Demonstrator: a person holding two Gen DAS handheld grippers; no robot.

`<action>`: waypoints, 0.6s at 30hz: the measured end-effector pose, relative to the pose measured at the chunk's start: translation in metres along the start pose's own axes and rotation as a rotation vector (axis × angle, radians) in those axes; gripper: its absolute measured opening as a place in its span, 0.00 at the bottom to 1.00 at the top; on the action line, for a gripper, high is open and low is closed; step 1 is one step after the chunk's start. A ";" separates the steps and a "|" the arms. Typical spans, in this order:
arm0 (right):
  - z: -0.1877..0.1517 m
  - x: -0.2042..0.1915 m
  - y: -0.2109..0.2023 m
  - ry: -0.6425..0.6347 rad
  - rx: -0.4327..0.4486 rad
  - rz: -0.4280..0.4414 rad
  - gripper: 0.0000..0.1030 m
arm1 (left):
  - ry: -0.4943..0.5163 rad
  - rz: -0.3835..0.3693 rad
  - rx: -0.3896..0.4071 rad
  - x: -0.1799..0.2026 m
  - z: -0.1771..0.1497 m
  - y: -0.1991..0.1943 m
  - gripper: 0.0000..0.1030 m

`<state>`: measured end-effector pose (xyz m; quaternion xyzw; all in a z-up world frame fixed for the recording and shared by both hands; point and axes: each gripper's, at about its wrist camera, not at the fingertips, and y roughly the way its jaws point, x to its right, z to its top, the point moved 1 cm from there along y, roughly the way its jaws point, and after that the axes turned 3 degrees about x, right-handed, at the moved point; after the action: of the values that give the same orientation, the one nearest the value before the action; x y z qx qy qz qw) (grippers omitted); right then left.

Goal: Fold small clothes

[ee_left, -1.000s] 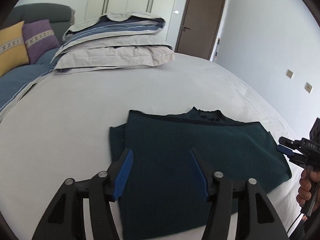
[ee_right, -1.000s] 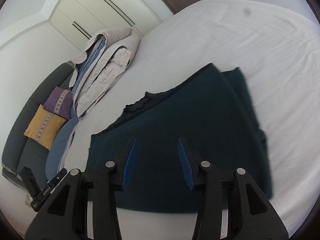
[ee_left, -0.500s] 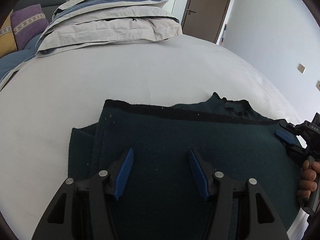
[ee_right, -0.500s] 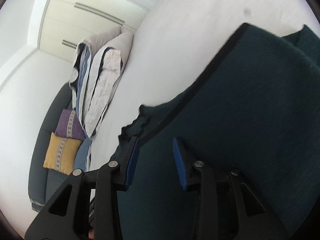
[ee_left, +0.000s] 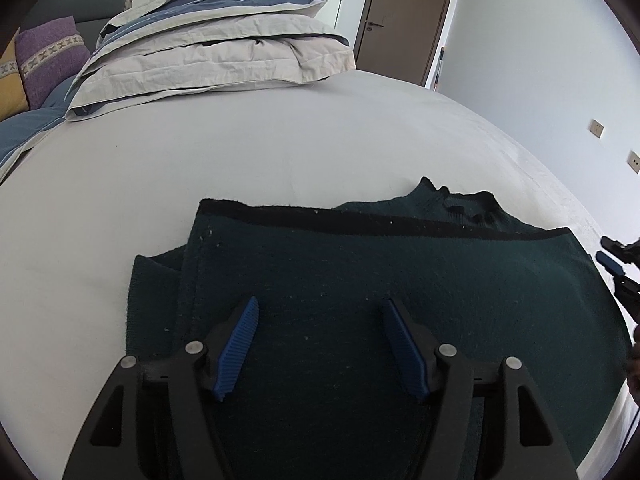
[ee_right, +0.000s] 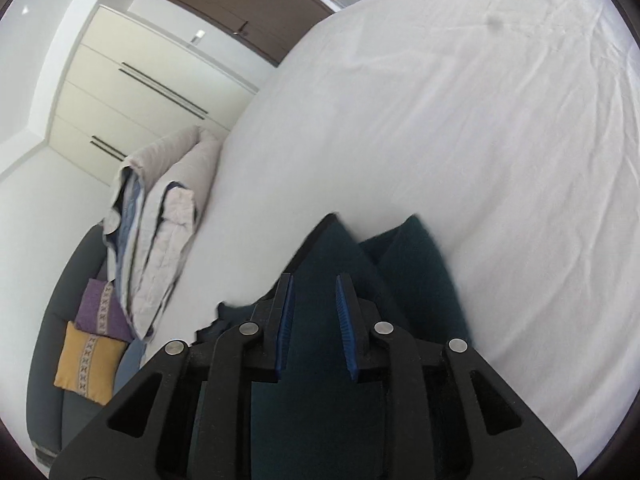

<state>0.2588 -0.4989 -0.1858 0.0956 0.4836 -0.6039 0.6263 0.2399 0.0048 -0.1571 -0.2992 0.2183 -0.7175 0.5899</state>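
A dark green sweater (ee_left: 360, 280) lies partly folded on the white bed (ee_left: 240, 160), filling the lower half of the left wrist view, with its collar poking out at about 1 o'clock from under a folded-over panel whose dark hem runs across the middle. The left claw (ee_left: 320, 344) hangs over the sweater at 6 o'clock, its jaws opening, blue pads spread wide with cloth below them but nothing pinched between them. At 3 o'clock in that view the right claw (ee_left: 612, 262) shows at the sweater's right edge. In the right wrist view the right claw (ee_right: 314, 326) has its jaws drawn close but not touching, with green cloth seen in the narrow gap and beneath the fingers; whether the pads are pinching the sweater (ee_right: 412, 264) I cannot tell. A stack of folded beige and blue bedding (ee_left: 224, 48) sits on the bed at 11 o'clock in the left view, with a purple cushion (ee_left: 48, 56) on a sofa at 10 o'clock and a brown door (ee_left: 404, 20) at 1 o'clock.
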 end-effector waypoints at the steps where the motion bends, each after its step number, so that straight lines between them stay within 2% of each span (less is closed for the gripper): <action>1: -0.015 -0.018 -0.008 -0.058 -0.022 0.021 0.21 | 0.004 0.004 0.001 0.001 0.000 0.000 0.66; 4: -0.073 -0.069 -0.020 -0.196 -0.129 0.093 0.21 | 0.008 0.008 0.001 0.001 0.000 -0.001 0.66; 8: -0.147 -0.102 -0.002 -0.217 -0.314 0.188 0.21 | 0.010 0.010 0.000 0.002 0.000 -0.001 0.66; 9: -0.163 -0.108 0.006 -0.237 -0.359 0.197 0.21 | 0.011 0.012 0.000 0.002 0.000 -0.001 0.66; 12: -0.201 -0.097 0.012 -0.262 -0.441 0.129 0.21 | 0.011 0.011 0.000 0.001 0.000 -0.001 0.66; 15: -0.197 -0.077 0.010 -0.170 -0.424 0.156 0.16 | 0.010 0.011 0.000 0.001 0.000 -0.001 0.66; 18: -0.178 -0.057 -0.004 -0.137 -0.361 0.122 0.16 | 0.011 0.011 0.001 0.001 0.000 -0.001 0.66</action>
<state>0.1791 -0.3366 -0.2338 -0.0305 0.5336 -0.4735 0.7001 0.2384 0.0036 -0.1563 -0.2937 0.2227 -0.7160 0.5929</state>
